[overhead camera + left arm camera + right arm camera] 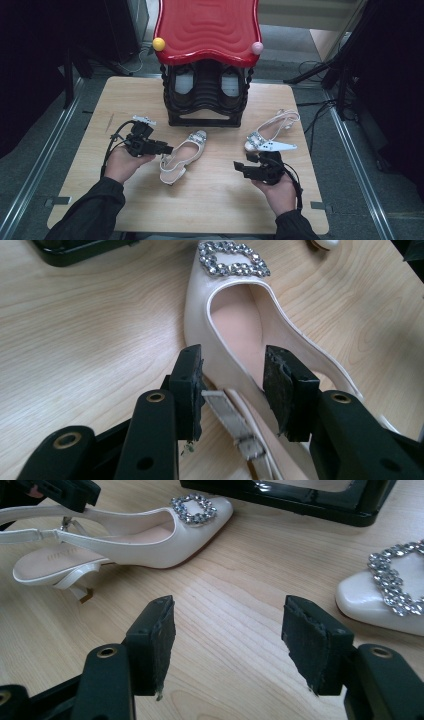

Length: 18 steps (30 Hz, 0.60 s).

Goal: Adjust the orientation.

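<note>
Cream slingback shoe with a rhinestone buckle (183, 155) lies on its sole on the pale wooden table (100, 115), in front of the black shoe rack with the wavy red plastic top (206, 30) and a little to its left, toe toward the rack. That rack is the largest thing here, standing at the table's far edge with pale insoles showing on its shelf. A second cream slingback with the same buckle (270, 132) lies in front of the rack's right corner, well apart from the first. Left gripper (167, 149) sits at the first shoe's heel end — released, its jaws spread either side of the shoe's side wall and heel strap (230, 417), pads not pressing. Right gripper (239, 167) hovers in front of the second shoe — jaws wide apart, with bare wood between them.
</note>
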{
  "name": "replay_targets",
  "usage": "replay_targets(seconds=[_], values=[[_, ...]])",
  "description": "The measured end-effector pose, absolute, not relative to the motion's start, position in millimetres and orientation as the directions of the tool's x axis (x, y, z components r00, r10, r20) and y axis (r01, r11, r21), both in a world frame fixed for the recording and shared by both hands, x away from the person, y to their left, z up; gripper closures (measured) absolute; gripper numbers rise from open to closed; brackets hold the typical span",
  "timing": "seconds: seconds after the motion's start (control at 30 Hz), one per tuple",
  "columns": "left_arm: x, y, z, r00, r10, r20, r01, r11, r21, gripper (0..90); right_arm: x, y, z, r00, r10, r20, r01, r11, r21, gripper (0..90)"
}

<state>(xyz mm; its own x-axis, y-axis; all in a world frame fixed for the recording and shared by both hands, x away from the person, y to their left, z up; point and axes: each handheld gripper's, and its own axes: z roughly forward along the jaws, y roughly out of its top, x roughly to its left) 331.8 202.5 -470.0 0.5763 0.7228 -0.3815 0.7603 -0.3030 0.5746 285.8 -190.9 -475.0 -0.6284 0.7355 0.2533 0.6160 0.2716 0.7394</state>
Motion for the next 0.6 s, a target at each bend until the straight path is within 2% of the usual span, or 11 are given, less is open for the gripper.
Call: replay_targets(seconds=[0.13, 0.4, 0.6], values=[[326, 214, -463, 0.567, 0.721, -0.398, 0.761, -0.274, 0.588, 60.2, 289, -184, -477, -0.637, 0.73, 0.247, 0.611, 0.284, 0.739, 39.4], [317, 221, -467, 0.544, 0.74, -0.394, 0.776, -0.266, 0.572, 68.9, 297, -163, -482, -0.66, 0.71, 0.246, 0.603, 0.305, 0.737, 44.1], [312, 224, -472, 0.541, 0.73, -0.419, 0.785, -0.258, 0.563, 81.4, 300, -144, -486, -0.693, 0.679, 0.243, 0.587, 0.336, 0.737, 51.3]])
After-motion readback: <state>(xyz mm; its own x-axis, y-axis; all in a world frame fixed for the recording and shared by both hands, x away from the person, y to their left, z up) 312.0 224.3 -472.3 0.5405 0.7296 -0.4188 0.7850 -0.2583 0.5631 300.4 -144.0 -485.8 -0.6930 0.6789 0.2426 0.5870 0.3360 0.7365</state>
